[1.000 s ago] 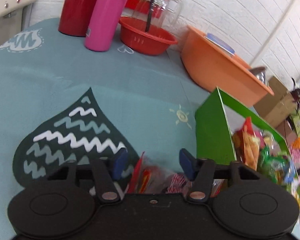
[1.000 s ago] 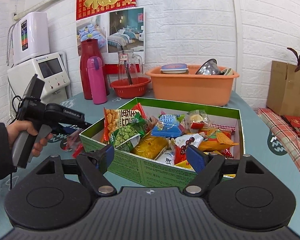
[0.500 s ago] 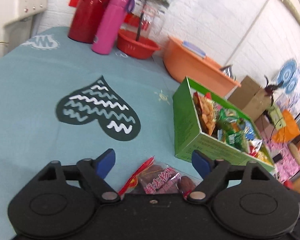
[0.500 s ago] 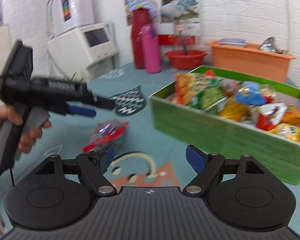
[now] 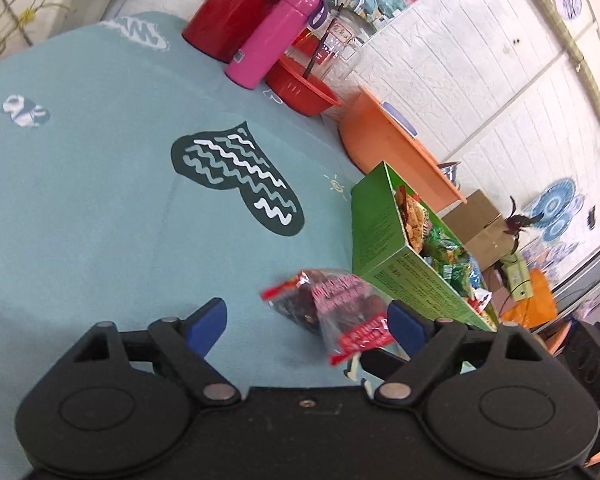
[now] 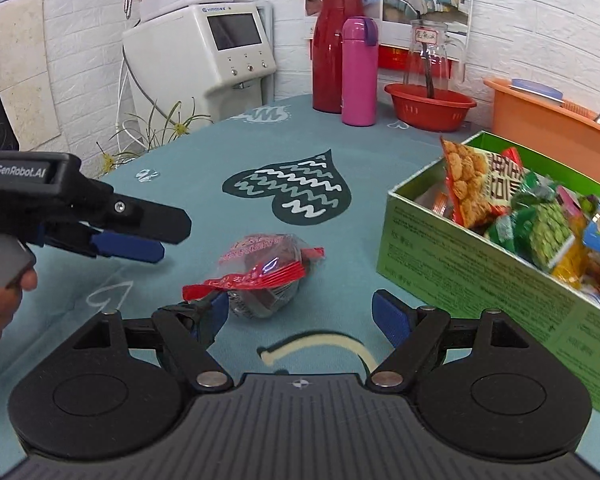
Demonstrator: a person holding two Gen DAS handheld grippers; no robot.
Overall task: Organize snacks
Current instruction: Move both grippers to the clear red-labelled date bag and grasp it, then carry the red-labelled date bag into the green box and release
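Behind the left gripper, snack packet, lower end hidden.

i see a teal bench cloth printed with a dark heart of white zigzags, a green box, a red-and-clear snack packet, and a pink bottle far off.

The green snack box runs off the right edge of the right wrist view, its far packets out of sight. At lower left, only fingers of the person's hand show. In the left wrist view, the snack packet is blurred, its print unreadable; the red flask is cropped at the top edge.
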